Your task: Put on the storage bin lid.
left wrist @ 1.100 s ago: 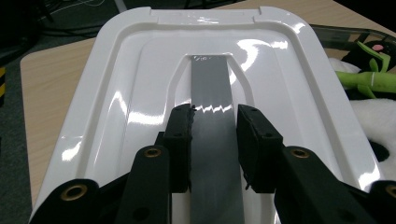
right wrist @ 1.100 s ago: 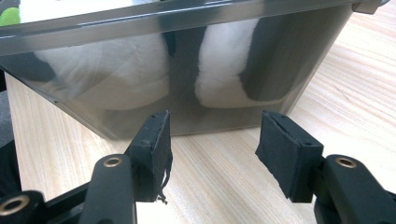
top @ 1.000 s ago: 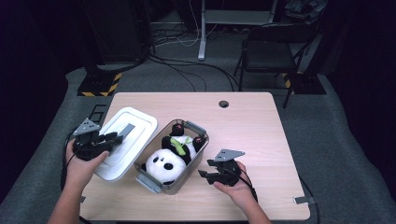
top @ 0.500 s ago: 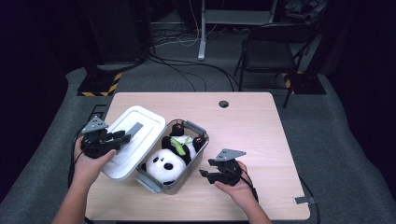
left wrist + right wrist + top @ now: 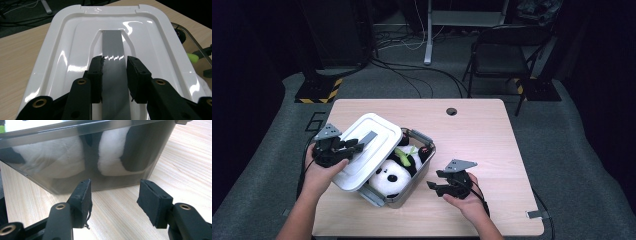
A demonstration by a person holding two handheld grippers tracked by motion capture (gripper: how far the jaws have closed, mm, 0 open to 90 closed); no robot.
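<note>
A white plastic lid (image 5: 368, 150) with a grey handle strip (image 5: 113, 50) hangs tilted over the left part of a clear box (image 5: 414, 186). My left gripper (image 5: 354, 145) is shut on that strip, and the left gripper view has one jaw on each side of it (image 5: 114, 62). A plush panda (image 5: 387, 180) with a green piece lies inside the box, partly under the lid. My right gripper (image 5: 434, 186) rests on the table to the right of the box, open with nothing between its jaws. In the right gripper view it (image 5: 113, 187) faces the box wall (image 5: 140, 150) at close range.
The wooden table (image 5: 482, 135) has a round cable hole (image 5: 451, 111) near its far edge. A folding chair (image 5: 497, 55), cables and a post base with yellow-black stripes (image 5: 314, 92) stand on the grey floor beyond it.
My left gripper has carried the lid up and to the right, from beside the box to partly over it. The right gripper has stayed where it was.
</note>
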